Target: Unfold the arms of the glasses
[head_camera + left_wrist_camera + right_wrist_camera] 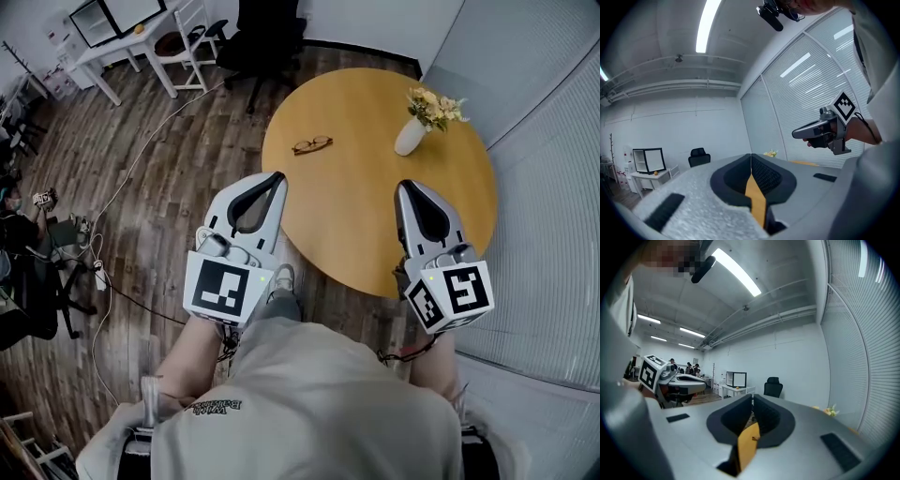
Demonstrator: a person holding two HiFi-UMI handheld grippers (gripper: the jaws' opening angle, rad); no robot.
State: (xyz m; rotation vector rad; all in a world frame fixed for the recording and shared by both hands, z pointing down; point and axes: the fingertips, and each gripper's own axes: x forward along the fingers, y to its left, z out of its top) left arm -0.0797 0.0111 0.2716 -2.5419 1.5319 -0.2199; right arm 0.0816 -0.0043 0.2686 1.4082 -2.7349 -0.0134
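Table (375, 216) honey-yellow; glasses (311, 144) dark-framed; vase (410, 137) white, flowers (433, 108) yellow; floor (169, 159) dark planks.

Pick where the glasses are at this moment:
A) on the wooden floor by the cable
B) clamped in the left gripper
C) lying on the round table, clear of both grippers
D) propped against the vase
C: the glasses lie on the round table, apart from the vase, while the left gripper and the right gripper are both shut, empty and short of them.
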